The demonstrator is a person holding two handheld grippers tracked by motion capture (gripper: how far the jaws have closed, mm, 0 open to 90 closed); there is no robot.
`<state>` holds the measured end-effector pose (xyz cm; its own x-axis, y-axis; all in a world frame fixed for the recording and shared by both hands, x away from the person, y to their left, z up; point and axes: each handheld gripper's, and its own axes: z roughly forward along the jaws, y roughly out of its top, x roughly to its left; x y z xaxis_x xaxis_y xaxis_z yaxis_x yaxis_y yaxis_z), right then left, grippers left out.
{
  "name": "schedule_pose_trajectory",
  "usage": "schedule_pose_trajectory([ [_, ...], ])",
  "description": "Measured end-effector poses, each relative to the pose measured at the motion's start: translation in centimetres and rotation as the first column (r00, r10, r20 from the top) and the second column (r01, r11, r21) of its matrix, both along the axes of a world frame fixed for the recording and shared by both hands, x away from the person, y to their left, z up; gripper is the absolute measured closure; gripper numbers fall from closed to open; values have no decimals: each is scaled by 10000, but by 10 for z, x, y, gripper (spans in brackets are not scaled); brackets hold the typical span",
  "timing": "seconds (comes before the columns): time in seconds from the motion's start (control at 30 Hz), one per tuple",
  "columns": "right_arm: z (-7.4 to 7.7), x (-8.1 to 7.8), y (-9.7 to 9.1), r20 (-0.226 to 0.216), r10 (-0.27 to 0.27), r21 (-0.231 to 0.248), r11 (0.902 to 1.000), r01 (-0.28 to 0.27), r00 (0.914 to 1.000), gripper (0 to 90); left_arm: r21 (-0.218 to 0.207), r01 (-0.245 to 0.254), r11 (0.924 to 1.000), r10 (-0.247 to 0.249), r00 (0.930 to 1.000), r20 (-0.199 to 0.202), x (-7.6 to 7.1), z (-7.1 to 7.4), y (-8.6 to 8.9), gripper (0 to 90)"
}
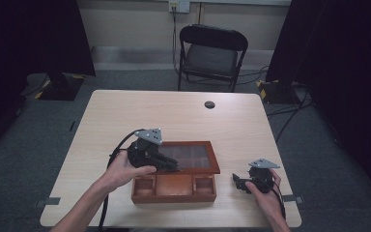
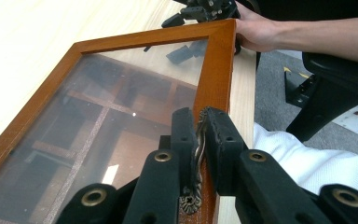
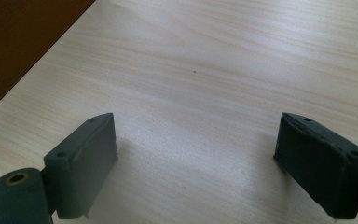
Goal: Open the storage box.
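A brown wooden box with several compartments sits near the table's front edge. Its glass-paned lid is raised at a tilt above the base. My left gripper reaches in from the left and is shut on the lid's front edge. In the left gripper view the jaws pinch the small brass clasp on the lid's wooden frame. My right gripper rests low on the table to the right of the box. Its jaws stand wide open over bare wood, with the box's dark side off to the left.
The light wooden table has a round cable hole near its far edge. A black folding chair stands behind it. Dark curtains flank the room, and cables lie on the grey floor at the right.
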<state>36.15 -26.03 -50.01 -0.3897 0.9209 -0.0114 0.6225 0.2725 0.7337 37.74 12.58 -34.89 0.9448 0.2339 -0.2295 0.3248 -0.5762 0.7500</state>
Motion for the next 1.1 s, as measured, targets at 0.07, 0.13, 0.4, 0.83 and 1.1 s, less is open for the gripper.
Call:
schedule_pose_trajectory([
  [0.07, 0, 0, 0, 0, 1, -1, 10000, -1, 10000, 120, 39, 100, 9999, -100, 9999, -10, 1, 0, 0, 820],
  [0.13, 0, 0, 0, 0, -1, 0, 10000, 1, 10000, 120, -15, 30, 10000, -30, 10000, -47, 1, 1, 0, 820],
  [0.4, 0, 0, 0, -1, 0, -1, 10000, 0, 10000, 120, -105, 94, 9999, -95, 9999, -74, 5, 5, 1, 821],
  [0.83, 0, 0, 0, 0, 1, 0, 10000, -1, 10000, 120, -126, 65, 9999, -66, 10000, -55, 9, 9, 1, 821],
  [1.1, 0, 0, 0, 1, 2, -2, 10000, -2, 10000, 120, -107, 111, 9999, -112, 9999, -49, 10, 10, 1, 821],
])
